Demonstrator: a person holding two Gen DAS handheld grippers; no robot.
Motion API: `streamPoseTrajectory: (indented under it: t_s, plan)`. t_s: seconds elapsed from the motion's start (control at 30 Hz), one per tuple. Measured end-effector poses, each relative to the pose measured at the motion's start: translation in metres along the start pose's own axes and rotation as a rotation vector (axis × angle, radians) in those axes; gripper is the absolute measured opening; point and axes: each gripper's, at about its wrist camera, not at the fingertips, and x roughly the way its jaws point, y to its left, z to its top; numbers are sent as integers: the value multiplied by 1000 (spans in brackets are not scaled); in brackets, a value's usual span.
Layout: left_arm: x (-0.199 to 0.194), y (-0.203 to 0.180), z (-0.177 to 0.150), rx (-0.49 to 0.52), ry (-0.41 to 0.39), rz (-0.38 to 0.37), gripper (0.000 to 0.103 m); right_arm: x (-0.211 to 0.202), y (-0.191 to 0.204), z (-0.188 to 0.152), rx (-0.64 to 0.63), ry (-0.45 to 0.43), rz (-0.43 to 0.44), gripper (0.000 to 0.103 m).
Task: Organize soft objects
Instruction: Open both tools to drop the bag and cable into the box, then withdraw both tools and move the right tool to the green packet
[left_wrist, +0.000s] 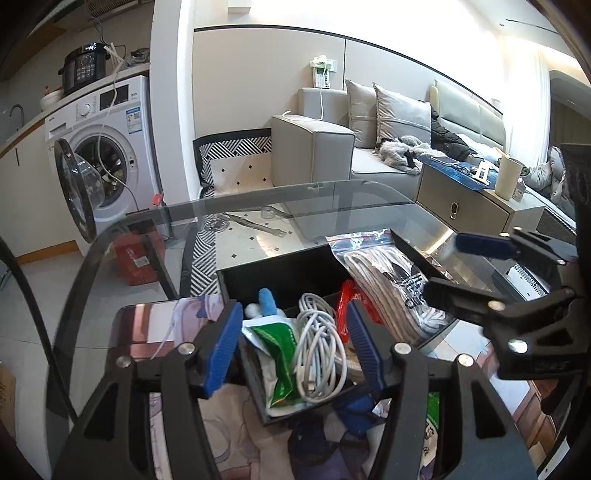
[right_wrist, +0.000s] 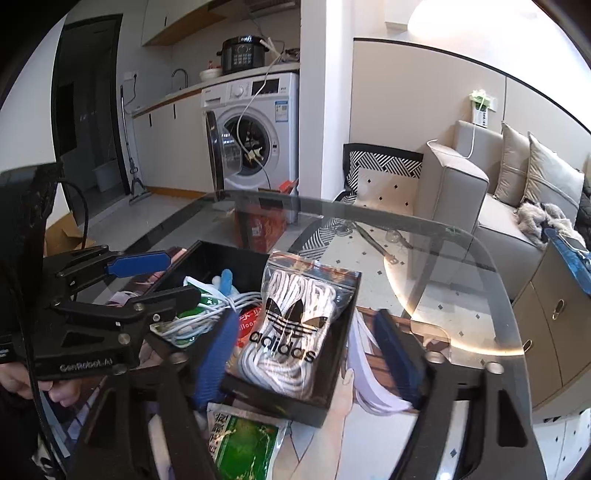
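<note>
The clear zip bag (right_wrist: 295, 325) of white cord, lying in the black box (right_wrist: 332, 387) at the middle of the right wrist view, bears the black trefoil logo and the word "adidas". At lower left of that view, the body of the left tool (right_wrist: 159, 284) carries pale lettering reading roughly "GenRobot.AI". Printing on the green packet (right_wrist: 243, 443) and the washing machine (right_wrist: 255, 122) labels is too small to read.

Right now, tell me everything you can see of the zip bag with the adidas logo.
The zip bag is clear plastic with a red seal strip along its far end and a black adidas trefoil logo printed on the front. It is stuffed with coiled white rope or lace. It lies tilted in the right part of the black box, its sealed end resting on the far rim. Neither gripper touches it.
</note>
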Motion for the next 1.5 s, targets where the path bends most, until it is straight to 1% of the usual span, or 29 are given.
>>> streamPoseTrajectory:
  t_s: [0.03, 0.07, 0.1, 0.13, 0.23, 0.27, 0.57, 0.8, 1.17, 1.5]
  plan:
    - [-4, 1, -1, -4, -3, 3, 73, -5, -1, -2, 7, -7, 1, 88]
    - [-7, 2, -1, -10, -8, 8, 90, -10, -2, -4, 15, -9, 9, 92]
    - [-12, 3, -2, -20, -24, 17, 96, -14, -3, -5, 20, -6, 16, 94]
    - [-16, 4, -4, -27, -37, 21, 100, -17, -3, -7, 25, -1, 24, 100]
    - [-26, 6, -9, -43, -42, 12, 101, -28, -1, -16, 36, -1, 28, 103]
    - [-29, 7, -10, -47, -45, 13, 103, -30, 0, -18, 38, 3, 28, 103]
    - [-60, 8, -27, -57, -66, 46, 103, -55, -1, -39, 97, -5, 42, 103]
    - [-73, 6, -41, -54, -56, 60, 103, -61, -5, -52, 129, 13, 45, 103]
    - [-76, -1, -61, -58, -26, 68, 103, -66, -6, -69, 150, 21, 53, 103]
    - [-66, -11, -75, -56, 11, 77, 103, -58, -2, -80, 159, 45, 73, 103]
